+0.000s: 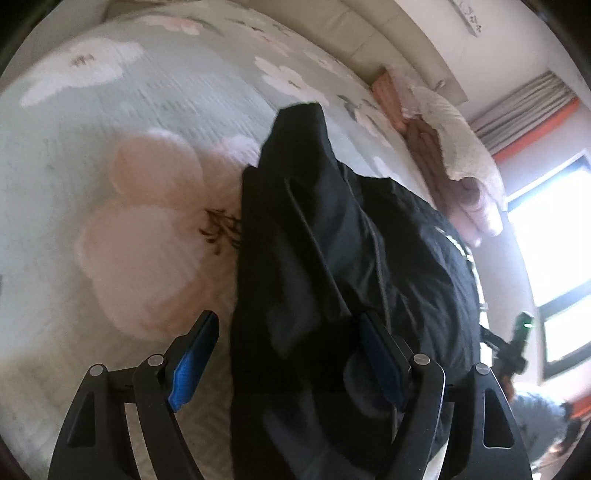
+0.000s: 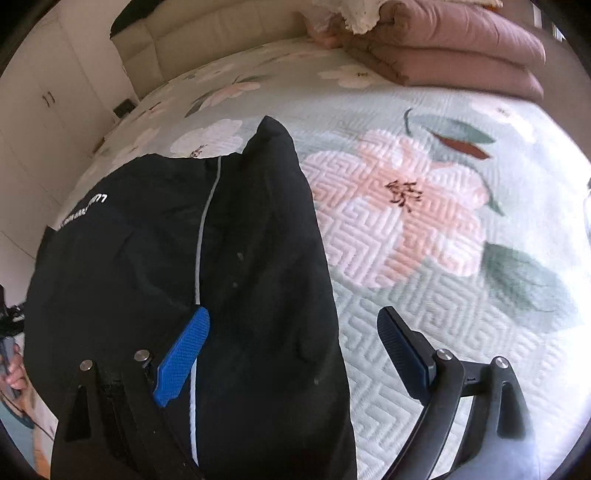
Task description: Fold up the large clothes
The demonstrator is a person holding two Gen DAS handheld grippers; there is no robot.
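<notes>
A large black garment (image 1: 332,258) lies partly folded on the floral bedspread (image 1: 110,166). It has white lettering and a thin grey stripe in the right wrist view (image 2: 184,258). My left gripper (image 1: 288,328) is open, its jaws wide apart over the garment's left edge, the cloth running between the blue pads (image 1: 192,365). My right gripper (image 2: 295,328) is open too, straddling the garment's right edge, one pad over the cloth and one pad (image 2: 402,354) over the bedspread (image 2: 424,240). I cannot tell whether the pads touch the cloth.
Folded pink quilts (image 2: 461,48) and a cream blanket (image 1: 461,125) are stacked at the bed's far side. A cream headboard (image 2: 207,29) and white cupboards (image 2: 44,99) stand behind. A bright window (image 1: 554,229) is at the right.
</notes>
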